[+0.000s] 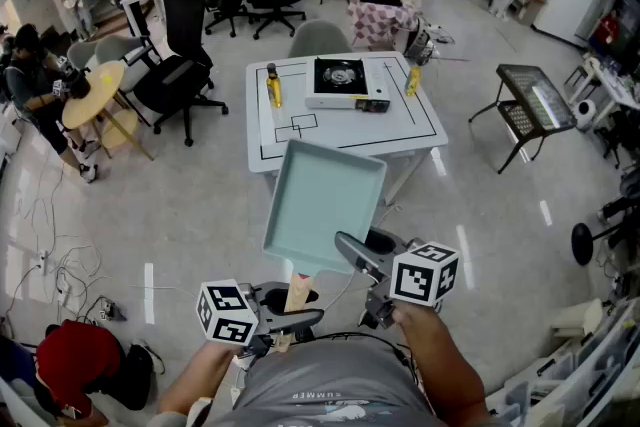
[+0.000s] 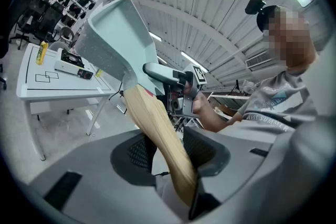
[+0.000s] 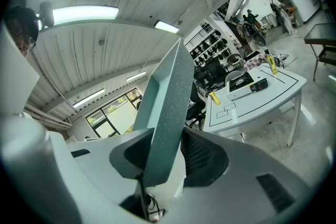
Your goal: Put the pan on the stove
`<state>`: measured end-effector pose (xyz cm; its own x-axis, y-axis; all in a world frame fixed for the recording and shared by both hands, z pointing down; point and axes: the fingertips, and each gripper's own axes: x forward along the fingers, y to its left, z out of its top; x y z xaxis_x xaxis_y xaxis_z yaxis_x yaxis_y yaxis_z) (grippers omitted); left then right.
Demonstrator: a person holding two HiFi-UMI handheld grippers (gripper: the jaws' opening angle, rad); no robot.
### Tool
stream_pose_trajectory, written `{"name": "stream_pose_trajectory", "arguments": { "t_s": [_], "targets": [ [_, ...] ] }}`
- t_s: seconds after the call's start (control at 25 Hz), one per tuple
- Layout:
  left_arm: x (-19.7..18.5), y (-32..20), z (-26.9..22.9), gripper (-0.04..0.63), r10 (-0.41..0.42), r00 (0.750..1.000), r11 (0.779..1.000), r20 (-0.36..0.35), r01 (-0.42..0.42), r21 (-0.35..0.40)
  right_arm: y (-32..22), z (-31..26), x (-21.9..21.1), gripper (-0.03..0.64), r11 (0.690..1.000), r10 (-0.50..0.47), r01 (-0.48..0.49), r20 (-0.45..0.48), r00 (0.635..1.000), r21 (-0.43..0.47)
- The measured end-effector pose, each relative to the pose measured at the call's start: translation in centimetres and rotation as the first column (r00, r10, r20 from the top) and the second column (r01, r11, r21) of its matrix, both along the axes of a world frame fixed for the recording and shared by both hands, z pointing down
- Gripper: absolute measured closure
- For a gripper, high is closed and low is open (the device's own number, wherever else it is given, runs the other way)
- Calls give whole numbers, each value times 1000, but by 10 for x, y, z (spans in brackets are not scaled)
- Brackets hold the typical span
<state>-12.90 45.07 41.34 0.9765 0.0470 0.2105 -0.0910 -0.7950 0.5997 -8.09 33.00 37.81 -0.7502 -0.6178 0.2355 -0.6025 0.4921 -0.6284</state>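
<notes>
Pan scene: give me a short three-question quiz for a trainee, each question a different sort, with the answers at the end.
1. True or false: the pan already sits on the stove.
2. Multiple choice: the left gripper is clamped on the pan's A) handle, B) far rim, C) underside.
3. Fill in: beside the stove, ___ yellow bottles stand on the table.

Key: 1 false, it is held in the air short of the table; 2 A; 3 two.
</notes>
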Motion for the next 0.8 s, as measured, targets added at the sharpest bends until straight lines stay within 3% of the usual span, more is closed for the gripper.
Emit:
{"name": "stream_pose_trajectory", "arguments": {
  "t_s": [0.8],
  "targets": [
    [-6,-9,5,443,45,999,999,-11,-45,-17,-8,5,-3,462,999,36,-37,-13,999,-16]
  ]
}}
